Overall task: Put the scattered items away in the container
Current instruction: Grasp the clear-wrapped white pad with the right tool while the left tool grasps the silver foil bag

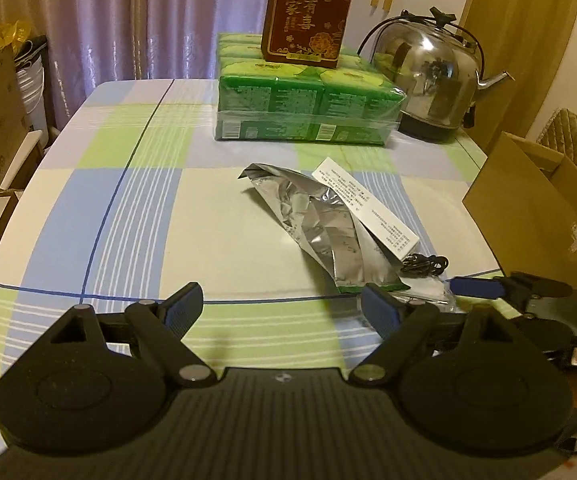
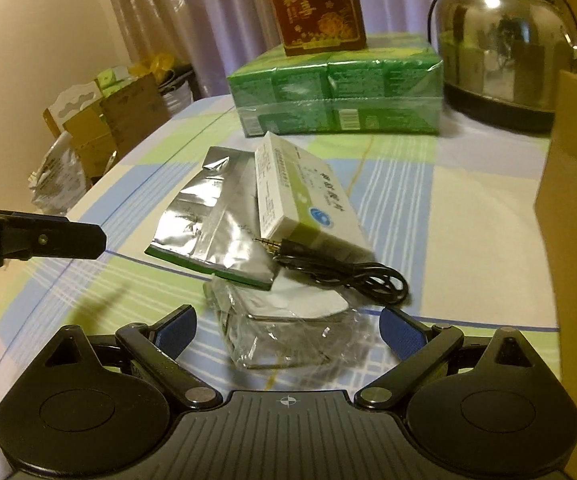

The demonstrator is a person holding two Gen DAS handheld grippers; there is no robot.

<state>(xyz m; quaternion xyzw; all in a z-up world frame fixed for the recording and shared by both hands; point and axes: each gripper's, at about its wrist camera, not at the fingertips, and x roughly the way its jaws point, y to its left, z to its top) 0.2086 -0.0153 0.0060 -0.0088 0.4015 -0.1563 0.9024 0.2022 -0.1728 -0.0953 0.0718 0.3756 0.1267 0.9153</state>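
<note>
both tools are wide apart, the right tool (image 2: 288, 330) around the clear plastic bag (image 2: 284, 336), low in the frame. it is light, crinkly, slippery; pinch its middle fold. the left tool (image 1: 280, 308) holds nothing.

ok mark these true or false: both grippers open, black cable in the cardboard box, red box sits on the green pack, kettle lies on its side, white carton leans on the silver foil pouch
1. Both the left gripper and right gripper are open: true.
2. The black audio cable is in the brown cardboard box: false, it lies on the checked tablecloth.
3. The dark red box sits on the green wrapped pack: true.
4. The steel kettle lies on its side: false, it stands upright.
5. The white carton leans on the silver foil pouch: true.
</note>
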